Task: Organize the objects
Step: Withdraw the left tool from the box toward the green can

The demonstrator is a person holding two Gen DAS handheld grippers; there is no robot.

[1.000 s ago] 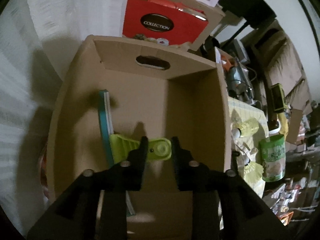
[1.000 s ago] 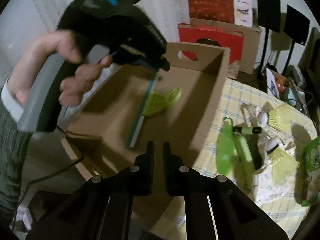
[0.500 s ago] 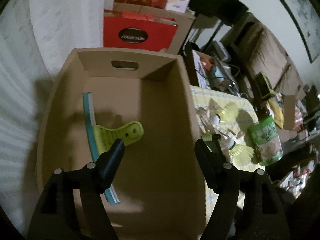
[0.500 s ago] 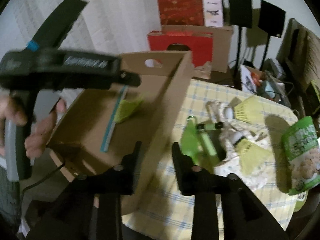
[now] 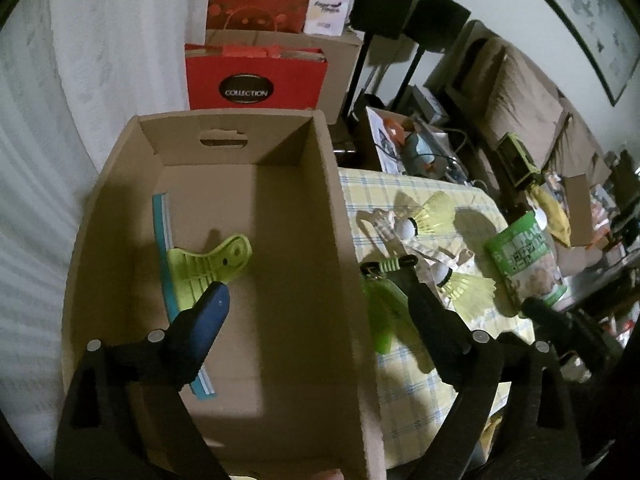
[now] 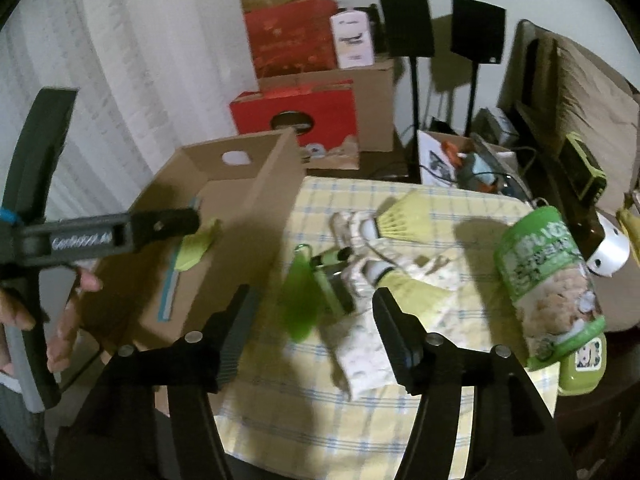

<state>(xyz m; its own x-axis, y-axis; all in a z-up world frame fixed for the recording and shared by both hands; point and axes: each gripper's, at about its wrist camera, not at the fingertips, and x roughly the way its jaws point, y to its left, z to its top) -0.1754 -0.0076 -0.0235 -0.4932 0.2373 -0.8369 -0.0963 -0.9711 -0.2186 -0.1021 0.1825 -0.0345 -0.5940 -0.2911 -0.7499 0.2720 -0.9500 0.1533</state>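
Observation:
An open cardboard box [image 5: 340,216] [image 6: 276,184] stands at the table's left edge. Inside lie a green clip [image 5: 208,266] and a teal-edged flat booklet [image 5: 162,248]. My left gripper [image 5: 316,300] is open and empty above the box, its jaws straddling the box's right wall. My right gripper [image 6: 316,312] is open and empty above a green translucent tag [image 6: 299,300] and a small green clip [image 6: 332,258] on the checked tablecloth [image 6: 400,400]. Two yellow shuttlecocks [image 6: 396,220] [image 6: 404,280] lie just beyond, also in the left wrist view [image 5: 428,216].
A green snack bag [image 6: 552,280] [image 5: 528,256] stands at the table's right. A white patterned packet [image 6: 364,360] lies under my right gripper. Red gift bags [image 5: 256,76] and boxes are stacked behind the box. Speaker stands and cluttered furniture lie beyond the table.
My left gripper opened, released the green clip in the box, and drew back up. My right gripper opened and swung right from the box to over the table items.

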